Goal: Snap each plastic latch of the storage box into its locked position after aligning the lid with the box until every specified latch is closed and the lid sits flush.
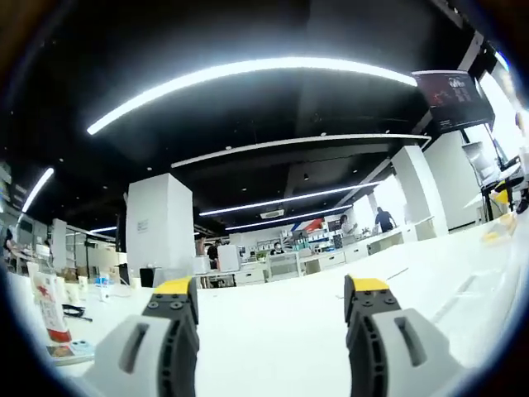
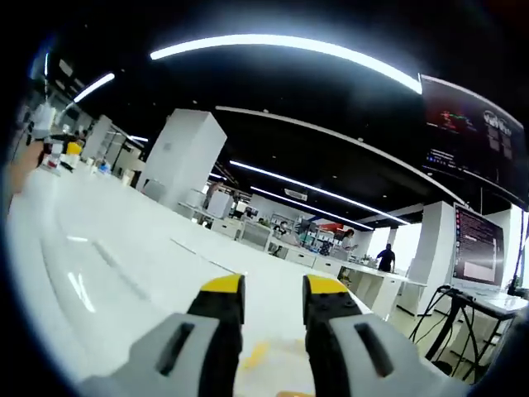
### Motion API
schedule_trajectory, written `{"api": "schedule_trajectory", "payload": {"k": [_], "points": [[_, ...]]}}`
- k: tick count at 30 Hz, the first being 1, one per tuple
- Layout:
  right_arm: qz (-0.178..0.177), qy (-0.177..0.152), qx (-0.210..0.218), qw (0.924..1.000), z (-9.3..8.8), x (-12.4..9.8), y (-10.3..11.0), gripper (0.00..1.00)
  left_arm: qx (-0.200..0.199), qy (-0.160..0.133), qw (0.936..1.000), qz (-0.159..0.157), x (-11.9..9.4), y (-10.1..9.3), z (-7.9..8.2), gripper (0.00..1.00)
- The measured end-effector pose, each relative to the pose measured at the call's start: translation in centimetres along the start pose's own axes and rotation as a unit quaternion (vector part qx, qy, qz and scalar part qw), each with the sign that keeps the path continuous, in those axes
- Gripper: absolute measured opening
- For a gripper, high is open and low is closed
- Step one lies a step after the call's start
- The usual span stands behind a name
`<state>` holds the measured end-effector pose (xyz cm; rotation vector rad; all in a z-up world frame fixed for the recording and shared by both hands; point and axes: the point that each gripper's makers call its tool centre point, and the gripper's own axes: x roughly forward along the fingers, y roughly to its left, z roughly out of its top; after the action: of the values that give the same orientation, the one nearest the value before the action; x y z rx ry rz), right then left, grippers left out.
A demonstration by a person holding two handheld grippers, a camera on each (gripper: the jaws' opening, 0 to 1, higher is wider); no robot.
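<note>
Left gripper view looks low across a broad white tabletop [image 1: 289, 331] in an open office with long ceiling light strips [image 1: 248, 74] and a square white pillar [image 1: 161, 223]. The left gripper [image 1: 273, 299], grey with yellow-capped jaw tips, has its jaws spread wide with nothing between them. A red-and-white carton [image 1: 50, 310] stands at the table's left edge. Right gripper view looks along the same kind of white surface [image 2: 124, 248], with the right gripper [image 2: 273, 296] showing its yellow-tipped jaws drawn narrow, a slim gap between them and nothing held. A dark monitor screen [image 2: 475, 248] stands at the right. I cannot tell where the storage box or its latches lie.
</note>
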<state>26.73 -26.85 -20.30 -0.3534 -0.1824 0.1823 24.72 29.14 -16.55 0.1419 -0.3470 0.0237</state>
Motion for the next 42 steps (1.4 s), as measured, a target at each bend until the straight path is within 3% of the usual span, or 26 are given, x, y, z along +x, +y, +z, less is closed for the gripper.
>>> {"api": "schedule_trajectory", "payload": {"k": [2,6,12,18,42], "points": [[0.003,-0.003,-0.001,1.0000,0.1,0.1,0.1,0.27,0.005,0.020,0.9998,-0.006,0.1,-0.2,-0.9,0.71],[0.010,0.004,-0.001,0.9999,-0.2,0.3,0.4,0.27,0.043,0.031,0.9985,0.012,-0.1,0.3,-1.5,0.71],[0.008,0.009,0.006,0.9999,-0.6,0.4,0.3,0.27,0.020,0.028,0.9994,0.008,0.0,0.7,-1.6,0.71],[0.019,0.007,-0.001,0.9998,-0.5,0.7,1.0,0.27,0.036,0.036,0.9986,0.014,0.0,1.0,-2.1,0.70],[0.022,0.006,-0.005,0.9997,-0.8,0.8,1.2,0.26,0.015,0.032,0.9993,0.006,-0.4,0.3,-2.4,0.69]]}}
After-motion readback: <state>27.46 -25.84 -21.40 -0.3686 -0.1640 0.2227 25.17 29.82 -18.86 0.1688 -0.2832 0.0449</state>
